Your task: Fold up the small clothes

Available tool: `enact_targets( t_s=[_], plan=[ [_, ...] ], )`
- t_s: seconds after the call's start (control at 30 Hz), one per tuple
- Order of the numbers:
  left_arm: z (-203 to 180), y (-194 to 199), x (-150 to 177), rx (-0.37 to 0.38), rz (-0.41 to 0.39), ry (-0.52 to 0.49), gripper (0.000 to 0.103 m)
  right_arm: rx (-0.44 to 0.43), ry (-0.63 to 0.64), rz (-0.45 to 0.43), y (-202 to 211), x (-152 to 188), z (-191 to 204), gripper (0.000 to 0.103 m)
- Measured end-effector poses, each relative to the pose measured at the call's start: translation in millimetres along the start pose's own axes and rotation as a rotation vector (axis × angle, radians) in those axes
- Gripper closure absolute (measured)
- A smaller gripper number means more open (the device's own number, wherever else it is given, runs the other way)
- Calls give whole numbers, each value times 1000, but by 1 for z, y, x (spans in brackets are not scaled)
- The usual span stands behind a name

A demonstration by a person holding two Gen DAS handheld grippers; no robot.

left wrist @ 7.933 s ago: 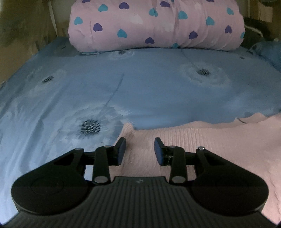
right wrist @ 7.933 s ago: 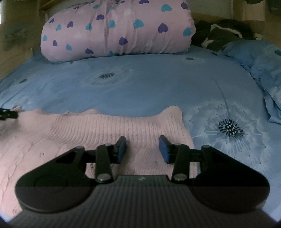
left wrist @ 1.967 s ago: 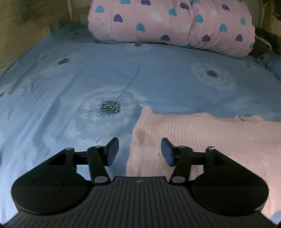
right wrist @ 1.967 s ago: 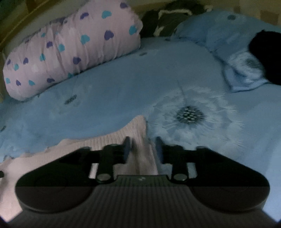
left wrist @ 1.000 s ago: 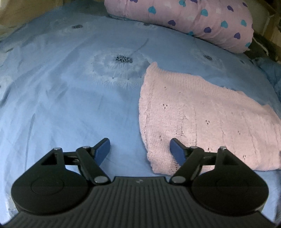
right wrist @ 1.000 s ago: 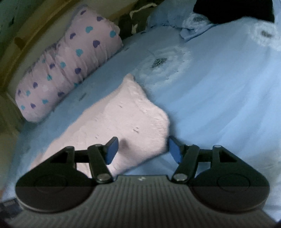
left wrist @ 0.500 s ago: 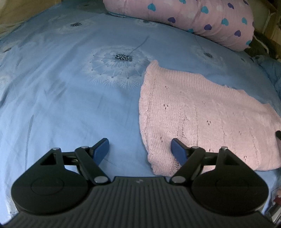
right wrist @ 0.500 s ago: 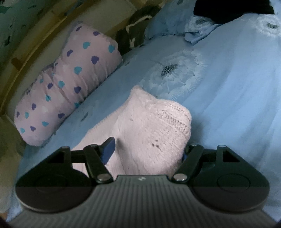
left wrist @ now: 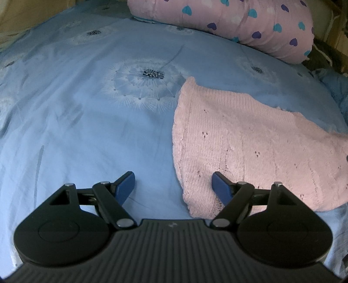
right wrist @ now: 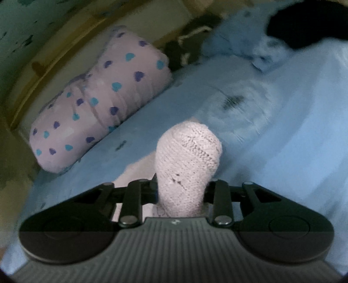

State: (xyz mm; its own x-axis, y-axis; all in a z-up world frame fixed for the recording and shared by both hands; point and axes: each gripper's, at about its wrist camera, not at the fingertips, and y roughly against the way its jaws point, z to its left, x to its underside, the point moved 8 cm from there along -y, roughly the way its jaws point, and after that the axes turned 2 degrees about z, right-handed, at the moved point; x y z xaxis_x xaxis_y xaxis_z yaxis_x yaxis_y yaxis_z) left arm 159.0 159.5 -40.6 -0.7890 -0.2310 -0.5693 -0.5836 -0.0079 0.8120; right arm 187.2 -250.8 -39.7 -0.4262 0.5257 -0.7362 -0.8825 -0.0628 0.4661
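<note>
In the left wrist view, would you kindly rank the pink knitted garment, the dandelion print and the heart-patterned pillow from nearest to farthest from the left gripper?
From the left gripper:
1. pink knitted garment, its near corner between the open fingers, towards the right.
2. dandelion print, on the blue sheet ahead, slightly left.
3. heart-patterned pillow, at the far edge, upper right.

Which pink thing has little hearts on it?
The big pillow at the bed's far end. The pink knitted garment has no hearts, only tiny holes.
</note>
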Motion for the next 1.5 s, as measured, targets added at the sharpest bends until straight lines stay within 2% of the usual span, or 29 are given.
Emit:
enact_targets(
  t_s=[0.2,0.4,0.57,0.67,0.83,0.97,1.07,1.17,1.3,1.37,1.43,1.47,1.5],
  plan=[
    [5,9,-6,6,-21,16,21,-30,173,-36,9,-12,49,71],
    [13,11,-9,14,-19,53,21,-55,343,-58,14,-8,109,71],
    [22,15,-11,25,-27,86,21,-99,442,-52,12,13,157,71],
    [28,14,-9,13,-15,109,21,-146,499,-3,4,40,179,71],
    [34,18,-11,24,-21,135,21,-159,576,111,-16,88,189,72],
    [40,21,-12,28,-25,157,21,-160,514,157,-23,96,184,72],
    [43,22,-12,31,-24,174,21,-165,465,121,-18,82,190,72],
    [46,22,-13,34,-24,187,21,-207,478,67,-7,72,208,72],
    [51,22,-14,28,-27,208,21,-323,545,51,7,91,231,72],
    [54,23,-14,23,-28,220,21,-360,592,97,5,115,237,72],
    [57,23,-14,16,-29,226,21,-379,618,220,-7,142,235,70],
    [57,23,-15,14,-31,228,21,-383,620,247,-8,149,234,68],
    [59,23,-15,13,-33,230,21,-389,631,222,-5,152,232,67]
  ],
)
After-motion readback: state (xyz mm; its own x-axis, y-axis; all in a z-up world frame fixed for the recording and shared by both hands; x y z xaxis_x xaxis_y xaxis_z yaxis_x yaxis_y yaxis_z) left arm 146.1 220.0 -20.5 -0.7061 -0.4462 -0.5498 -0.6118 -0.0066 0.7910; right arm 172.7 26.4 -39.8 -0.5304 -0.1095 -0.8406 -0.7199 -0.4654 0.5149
